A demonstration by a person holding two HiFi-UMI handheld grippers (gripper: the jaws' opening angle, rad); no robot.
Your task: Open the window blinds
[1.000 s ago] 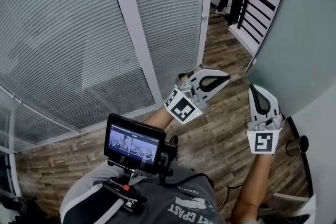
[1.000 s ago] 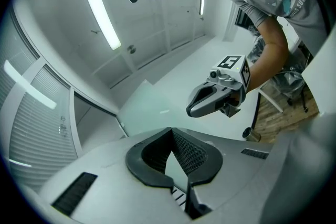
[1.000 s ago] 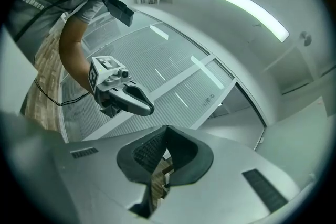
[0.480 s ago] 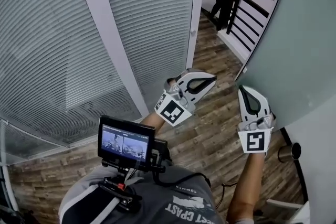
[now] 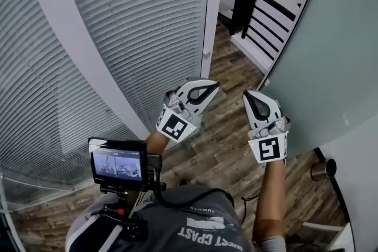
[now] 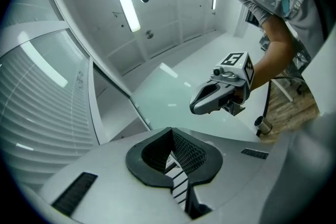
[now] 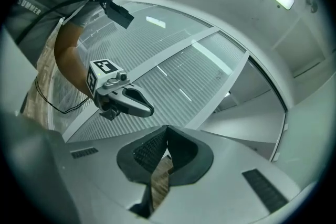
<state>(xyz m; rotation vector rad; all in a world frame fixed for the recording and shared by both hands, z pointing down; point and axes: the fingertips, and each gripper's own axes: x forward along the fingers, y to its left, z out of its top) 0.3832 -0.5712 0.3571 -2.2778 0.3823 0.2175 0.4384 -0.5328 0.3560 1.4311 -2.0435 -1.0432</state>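
Left gripper [image 5: 204, 91] and right gripper [image 5: 255, 104], smooth grey shells, both clenched, empty, side by side over wood-plank floor [image 5: 227, 153]. Window blinds [image 5: 136, 26], thin horizontal slats shut flat, hang ahead-left of left gripper. Frosted glass panel [image 5: 331, 50] just right of right gripper.

My left tongs [image 5: 208, 88] and right tongs [image 5: 251, 95] sit side by side before me, apart, above the floor [image 5: 227, 153]. The window blinds [image 5: 136, 20] stand to their left and a glass wall [image 5: 331, 56] to their right. A railing [image 5: 263, 9] lies farther ahead between them.
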